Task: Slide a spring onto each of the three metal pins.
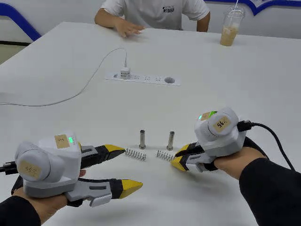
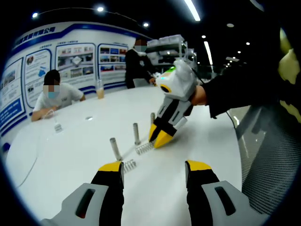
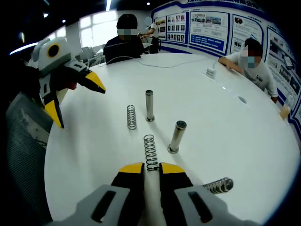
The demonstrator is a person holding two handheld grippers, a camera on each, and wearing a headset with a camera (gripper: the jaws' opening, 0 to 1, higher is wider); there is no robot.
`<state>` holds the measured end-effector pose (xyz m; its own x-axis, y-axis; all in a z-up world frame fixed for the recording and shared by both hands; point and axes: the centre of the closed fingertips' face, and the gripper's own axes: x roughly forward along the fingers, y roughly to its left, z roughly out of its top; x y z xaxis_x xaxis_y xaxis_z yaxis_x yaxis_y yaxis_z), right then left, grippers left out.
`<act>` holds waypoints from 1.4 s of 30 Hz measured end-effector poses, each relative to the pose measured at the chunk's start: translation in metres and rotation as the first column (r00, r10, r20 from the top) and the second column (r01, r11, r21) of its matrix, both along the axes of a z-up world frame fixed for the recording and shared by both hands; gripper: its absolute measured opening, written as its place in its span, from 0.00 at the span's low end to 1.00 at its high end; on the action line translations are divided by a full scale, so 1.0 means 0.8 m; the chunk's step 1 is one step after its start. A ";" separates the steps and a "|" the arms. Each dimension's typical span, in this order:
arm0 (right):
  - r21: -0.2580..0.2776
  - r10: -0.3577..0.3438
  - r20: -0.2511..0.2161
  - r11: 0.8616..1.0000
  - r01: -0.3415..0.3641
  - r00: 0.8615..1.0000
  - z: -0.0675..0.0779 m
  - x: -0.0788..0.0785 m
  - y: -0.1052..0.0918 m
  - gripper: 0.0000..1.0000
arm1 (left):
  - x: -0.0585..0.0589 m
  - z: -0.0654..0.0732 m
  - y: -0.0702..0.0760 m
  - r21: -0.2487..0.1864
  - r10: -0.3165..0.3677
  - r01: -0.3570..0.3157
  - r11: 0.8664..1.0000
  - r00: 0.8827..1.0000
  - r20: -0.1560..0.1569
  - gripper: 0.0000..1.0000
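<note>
Three pins [image 2: 115, 148] [image 2: 136, 133] [image 2: 152, 117], three springs [image 3: 131, 117] [image 3: 150, 151] [image 3: 218, 186]; right gripper [image 3: 150, 166] pinches one spring, left gripper [image 2: 155, 165] gapes.

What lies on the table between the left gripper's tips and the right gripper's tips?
In the head view, two springs lie there: the first spring near the left gripper, the second spring with its end at the right gripper.

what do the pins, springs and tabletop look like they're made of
Pins: likely steel, smooth grey with bright glints along the shaft. Springs: thin silvery coiled wire, probably steel. Tabletop: smooth white with a soft sheen, laminate or painted board, can't tell.
</note>
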<state>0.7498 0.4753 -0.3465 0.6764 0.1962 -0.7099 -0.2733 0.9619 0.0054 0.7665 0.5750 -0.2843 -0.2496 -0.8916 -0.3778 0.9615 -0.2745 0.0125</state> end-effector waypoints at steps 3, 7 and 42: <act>0.011 0.000 -0.004 1.000 0.000 1.000 -0.001 0.000 0.002 0.12 | 0.000 0.000 0.000 0.002 -0.001 0.001 1.000 1.000 0.001 0.53; 0.015 0.002 -0.005 1.000 -0.002 1.000 0.000 0.000 0.003 0.12 | 0.000 0.000 0.000 0.003 -0.003 0.003 1.000 1.000 0.002 0.53; 0.011 0.269 -0.093 0.963 -0.269 0.959 0.066 -0.039 0.090 0.11 | -0.040 -0.010 -0.028 0.031 -0.186 0.184 0.983 0.972 0.144 0.31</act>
<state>0.7190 0.5473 -0.2940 0.5300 0.3607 -0.7675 -0.5200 0.8531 0.0418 0.7344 0.5529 -0.2925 -0.3506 -0.8281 -0.4374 0.8823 -0.4487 0.1422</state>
